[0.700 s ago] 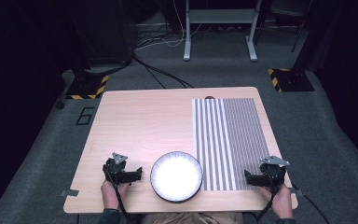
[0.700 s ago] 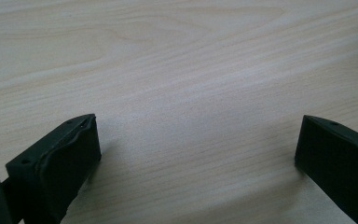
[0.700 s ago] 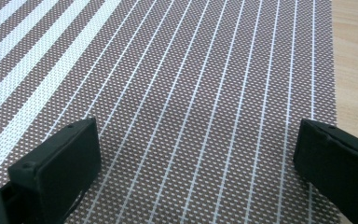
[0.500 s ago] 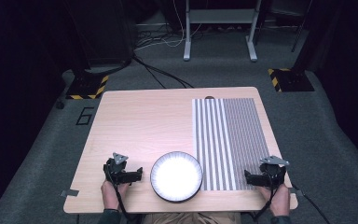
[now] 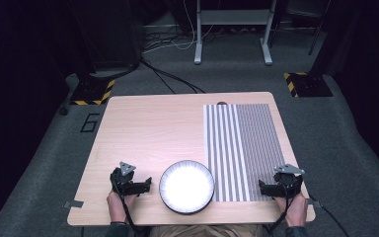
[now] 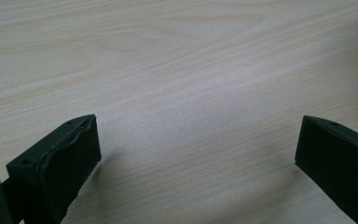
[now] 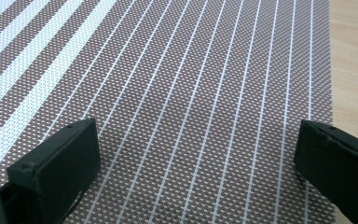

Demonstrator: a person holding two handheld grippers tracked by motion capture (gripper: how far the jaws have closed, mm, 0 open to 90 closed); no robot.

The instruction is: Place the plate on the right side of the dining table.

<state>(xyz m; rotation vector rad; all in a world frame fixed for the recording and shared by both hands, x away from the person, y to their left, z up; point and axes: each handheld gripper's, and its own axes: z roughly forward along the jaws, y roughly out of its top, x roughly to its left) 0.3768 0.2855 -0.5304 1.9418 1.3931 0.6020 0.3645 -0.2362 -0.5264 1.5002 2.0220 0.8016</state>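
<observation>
A white plate with a dark rim [image 5: 186, 186] sits near the table's front edge, in the middle. My left gripper [image 5: 143, 186] rests on the bare wood just left of the plate, open, nothing between its jaws [image 6: 198, 144]. My right gripper [image 5: 265, 188] rests on the near right corner of a brown placemat with white stripes [image 5: 242, 143], also open and holding nothing [image 7: 198, 144]. A hand holds each gripper from the bottom edge of the high view.
The light wood table [image 5: 148, 128] has bare surface at the back left. The placemat covers its right half. Beyond the table, cables [image 5: 168, 74], a metal stand [image 5: 232, 29] and yellow-black striped bases [image 5: 91, 91] lie on the grey floor.
</observation>
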